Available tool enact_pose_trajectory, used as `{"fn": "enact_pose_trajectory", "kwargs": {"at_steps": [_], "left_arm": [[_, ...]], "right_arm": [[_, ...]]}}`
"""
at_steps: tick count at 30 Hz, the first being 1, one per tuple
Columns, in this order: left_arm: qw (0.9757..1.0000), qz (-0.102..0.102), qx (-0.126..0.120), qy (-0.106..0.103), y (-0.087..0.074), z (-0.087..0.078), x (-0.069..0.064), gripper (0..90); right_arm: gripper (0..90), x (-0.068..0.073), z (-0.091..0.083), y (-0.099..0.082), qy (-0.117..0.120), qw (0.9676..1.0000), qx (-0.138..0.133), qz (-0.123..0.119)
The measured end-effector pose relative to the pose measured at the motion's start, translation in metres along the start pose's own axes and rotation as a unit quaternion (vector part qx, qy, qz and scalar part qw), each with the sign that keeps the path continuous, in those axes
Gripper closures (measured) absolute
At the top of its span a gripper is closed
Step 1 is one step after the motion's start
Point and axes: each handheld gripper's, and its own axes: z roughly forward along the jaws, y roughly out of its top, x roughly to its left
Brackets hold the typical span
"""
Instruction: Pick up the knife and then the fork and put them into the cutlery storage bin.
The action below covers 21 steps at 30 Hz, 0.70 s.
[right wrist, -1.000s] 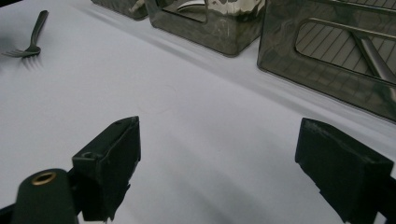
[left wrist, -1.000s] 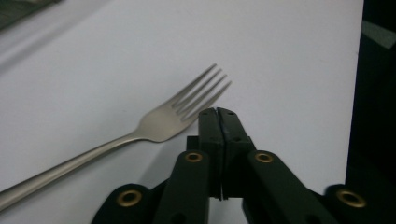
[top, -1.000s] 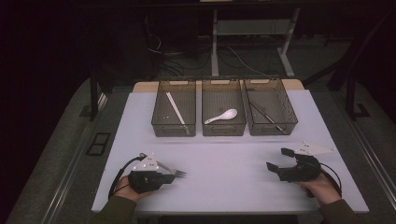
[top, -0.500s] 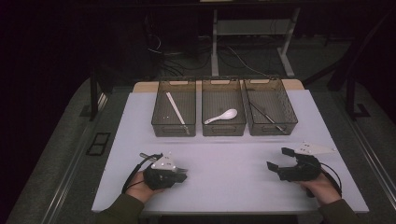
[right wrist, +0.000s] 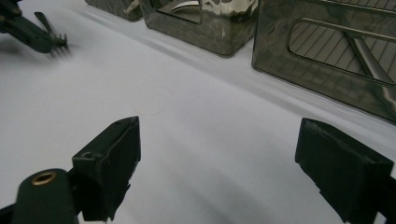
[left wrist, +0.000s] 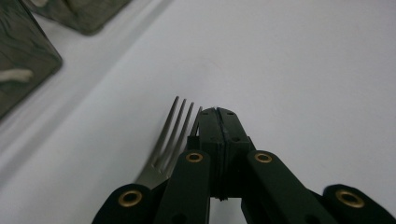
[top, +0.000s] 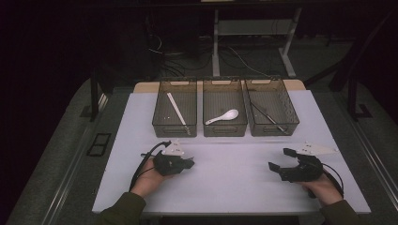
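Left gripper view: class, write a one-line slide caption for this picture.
Closed black fingers of the left gripper clamp a metal fork, tines pointing ahead over the white table.

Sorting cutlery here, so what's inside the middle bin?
A white spoon lies inside the middle bin. Nothing else shows on its floor; the near wall hides a strip.

Three bins (top: 225,127) stood in a row along the table's (top: 234,187) far edge, touching side by side. The near half lay open between left gripper (top: 187,163) and right gripper (top: 280,161).
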Motion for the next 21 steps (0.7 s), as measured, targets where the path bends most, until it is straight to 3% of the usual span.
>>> {"fn": "enact_pose_trajectory", "kwargs": {"at_steps": [7,12,15,21], "left_arm": [[0.9999,-0.002,-0.001,0.013,0.009,0.009,0.013,89.1],[0.9999,-0.004,-0.005,0.008,0.010,0.007,0.013,89.0],[0.9997,-0.008,-0.021,0.001,0.010,-0.006,0.013,88.9],[0.9988,-0.008,-0.037,0.032,0.001,-0.037,0.019,79.3]], "right_arm": [[14.3,0.000,0.000,0.000,0.000,1.0000,-0.001,-0.001],[14.3,0.000,-0.001,0.000,0.002,1.0000,-0.001,-0.002],[14.3,0.000,-0.001,0.000,0.002,1.0000,-0.001,-0.005],[14.3,0.000,-0.001,0.000,0.003,1.0000,-0.002,-0.004]]}}
